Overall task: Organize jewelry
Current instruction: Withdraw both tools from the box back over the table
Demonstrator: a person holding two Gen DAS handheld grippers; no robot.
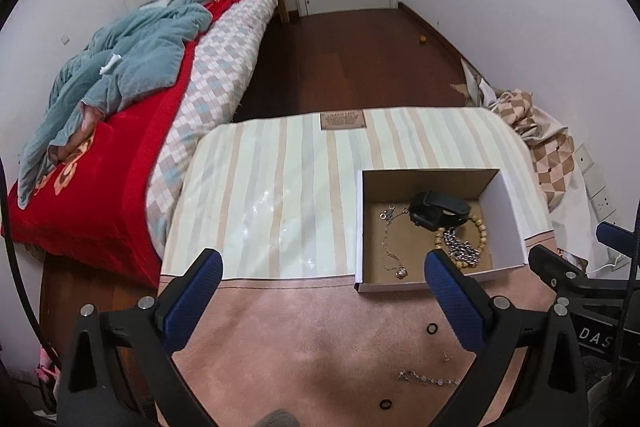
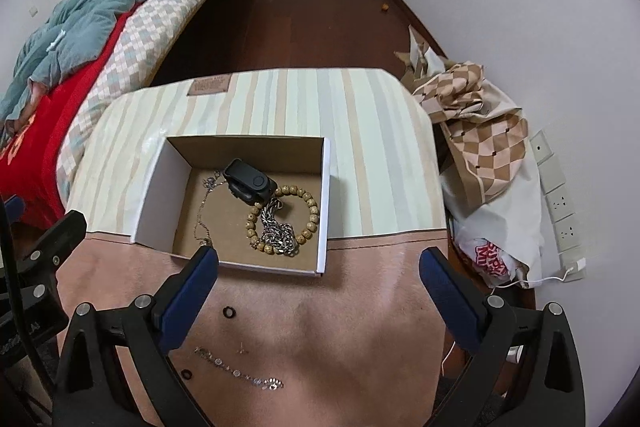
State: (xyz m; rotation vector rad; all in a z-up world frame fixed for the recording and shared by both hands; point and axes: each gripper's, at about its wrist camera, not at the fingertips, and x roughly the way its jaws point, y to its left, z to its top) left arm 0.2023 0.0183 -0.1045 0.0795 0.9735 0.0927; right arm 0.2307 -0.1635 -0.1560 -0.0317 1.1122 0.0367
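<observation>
An open cardboard box (image 1: 508, 205) (image 2: 154, 195) stands on the table. It holds a black watch (image 1: 436, 213) (image 2: 250, 183), a wooden bead bracelet (image 1: 482, 231) (image 2: 310, 211), a silver chain (image 1: 460, 247) (image 2: 278, 235) and a thin necklace (image 1: 390, 247) (image 2: 200, 211). On the pink cloth in front lie a crystal bracelet (image 1: 430, 379) (image 2: 240, 371), two black rings (image 1: 431, 328) (image 2: 229, 311) (image 1: 385, 404) (image 2: 186, 374) and a tiny earring (image 2: 243, 349). My left gripper (image 1: 322, 267) and right gripper (image 2: 318, 265) are both open and empty above the cloth.
The table has a striped cloth (image 1: 280, 179) at the back and a pink part (image 2: 360, 307) in front. A bed with red and blue bedding (image 1: 120, 107) stands to the left. Bags (image 2: 488, 155) and wall sockets (image 2: 560, 203) are at the right.
</observation>
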